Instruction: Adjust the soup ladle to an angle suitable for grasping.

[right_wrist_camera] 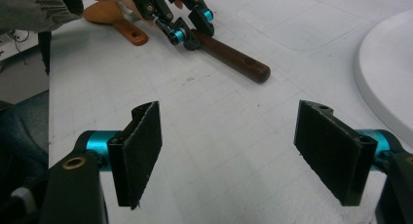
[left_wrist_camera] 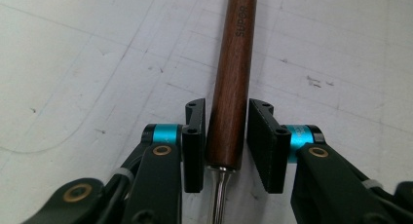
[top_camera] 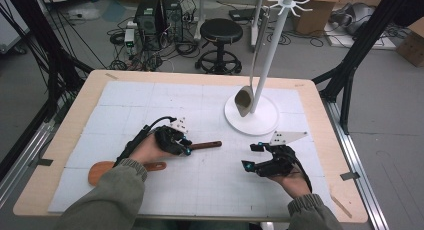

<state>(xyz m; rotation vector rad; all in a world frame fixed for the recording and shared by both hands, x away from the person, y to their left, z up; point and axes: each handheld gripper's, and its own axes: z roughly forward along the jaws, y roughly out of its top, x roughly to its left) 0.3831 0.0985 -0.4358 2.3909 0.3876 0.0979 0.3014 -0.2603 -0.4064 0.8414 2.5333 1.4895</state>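
Observation:
A dark brown wooden handle [top_camera: 206,145] of a utensil lies on the white mat, its metal shaft running back under the left hand. My left gripper [top_camera: 187,147] is shut on this handle near the shaft end; in the left gripper view the handle [left_wrist_camera: 234,78] runs straight up between the two black pads [left_wrist_camera: 195,136]. My right gripper [top_camera: 251,156] rests low over the mat to the right, open and wide with nothing between its pads [right_wrist_camera: 141,151]. From the right gripper view the left gripper [right_wrist_camera: 187,31] and the dark handle [right_wrist_camera: 234,58] lie ahead.
A light wooden spatula [top_camera: 102,171] lies under the left forearm, also seen behind the left gripper [right_wrist_camera: 112,17]. A white hook stand with a round base [top_camera: 260,124] holds a hanging ladle [top_camera: 244,101] at the back right. A black stool [top_camera: 221,32] stands beyond the table.

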